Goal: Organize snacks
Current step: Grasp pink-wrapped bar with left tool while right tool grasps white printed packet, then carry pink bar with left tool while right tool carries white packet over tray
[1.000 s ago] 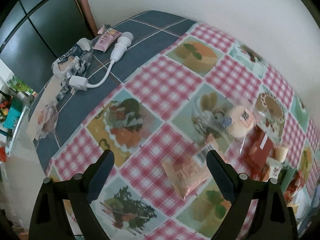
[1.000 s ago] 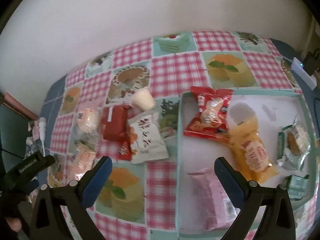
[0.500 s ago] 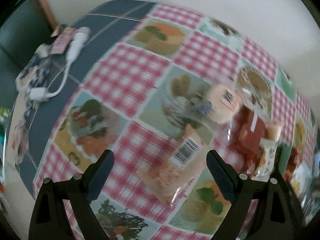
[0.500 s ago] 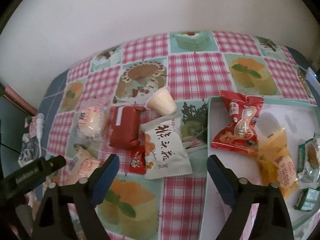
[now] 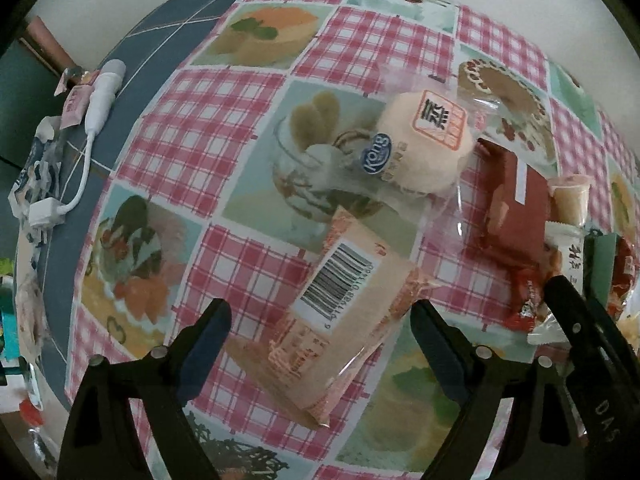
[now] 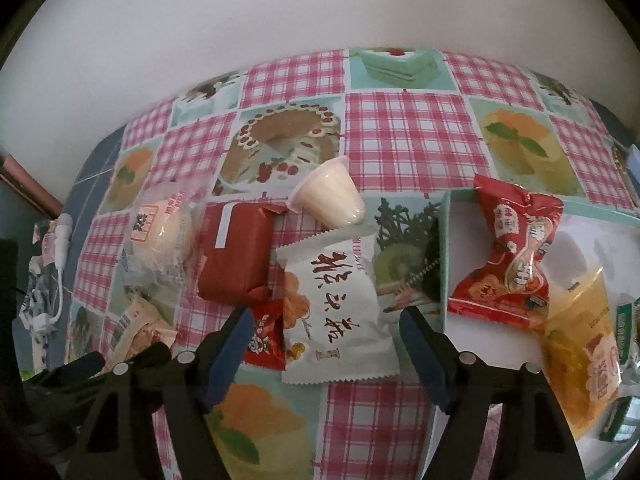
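Observation:
My left gripper is open, its fingers on either side of a peach-coloured snack packet with a barcode lying on the checked tablecloth. Beyond it lie a clear-wrapped round bun and a dark red packet. My right gripper is open around the lower end of a white packet with black characters. Next to it lie a small red sachet, the dark red packet, a jelly cup and the bun. The green-rimmed tray on the right holds a red packet and a yellow packet.
A white cable with plug and some wrappers lie on the blue table part at far left. The wall runs close behind the table. The left gripper's body shows in the right wrist view at lower left. Green packets lie at the tray's right edge.
Both grippers have moved forward and down toward the snacks. The left now straddles the peach packet. The right shifted left from the tray to the white packet. Both stayed open.

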`<state>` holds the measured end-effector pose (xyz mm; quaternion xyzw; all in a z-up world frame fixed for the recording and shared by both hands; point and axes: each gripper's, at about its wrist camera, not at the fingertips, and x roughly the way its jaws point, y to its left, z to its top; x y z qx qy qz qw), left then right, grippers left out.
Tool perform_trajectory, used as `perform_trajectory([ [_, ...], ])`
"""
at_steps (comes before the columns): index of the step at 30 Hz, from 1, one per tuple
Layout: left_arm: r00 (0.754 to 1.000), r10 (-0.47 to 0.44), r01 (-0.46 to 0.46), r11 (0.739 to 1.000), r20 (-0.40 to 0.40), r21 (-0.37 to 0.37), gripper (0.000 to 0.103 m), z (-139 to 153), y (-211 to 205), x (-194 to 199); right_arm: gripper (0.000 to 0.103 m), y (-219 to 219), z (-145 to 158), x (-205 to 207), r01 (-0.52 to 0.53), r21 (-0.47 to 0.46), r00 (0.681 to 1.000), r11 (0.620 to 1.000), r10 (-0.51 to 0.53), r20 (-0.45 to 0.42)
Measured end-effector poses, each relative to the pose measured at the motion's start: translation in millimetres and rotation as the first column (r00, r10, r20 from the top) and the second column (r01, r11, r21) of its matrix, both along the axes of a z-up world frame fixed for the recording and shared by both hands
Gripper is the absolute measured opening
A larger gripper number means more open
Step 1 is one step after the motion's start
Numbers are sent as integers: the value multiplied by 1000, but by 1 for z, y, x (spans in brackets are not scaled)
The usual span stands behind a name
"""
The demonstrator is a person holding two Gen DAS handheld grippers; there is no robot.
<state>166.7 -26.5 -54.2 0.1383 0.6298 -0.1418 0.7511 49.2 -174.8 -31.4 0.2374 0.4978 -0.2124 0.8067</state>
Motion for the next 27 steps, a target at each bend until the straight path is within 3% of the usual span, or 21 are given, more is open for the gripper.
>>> perform_trajectory([
  [3,1000,8,-8,1000,0,-3,73,-2,3,1,76,2,-6,4,-8,14,1000,1000,8,-8],
  [5,1000,14,-14,1000,1,6,71,-6,3,2,75,2,-9,6,-11,21,1000,1000,11,-8],
  [8,1000,30,-30,1000,-10,-6,58,-8,8,5,75,-2,-11,4,9,16,1000,1000,-9,-9],
  [13,999,48,-48,999,-5,-6,52,-10,17,11,72,0,-14,8,14,-27,1000,1000,-14,-21],
  [15,999,54,-54,999,-6,-7,48,-10,19,12,64,3,-16,10,4,-52,999,999,-6,-38],
  [18,998,57,-57,998,-3,-4,43,-8,20,12,60,6,-19,13,-9,-83,999,996,5,-52],
  [20,998,62,-62,998,5,-3,38,-4,21,14,59,5,-17,11,-1,-69,999,998,-2,-46],
  [27,996,71,-69,996,48,-48,37,25,21,13,55,-2,5,5,12,-33,1000,999,-12,6],
])
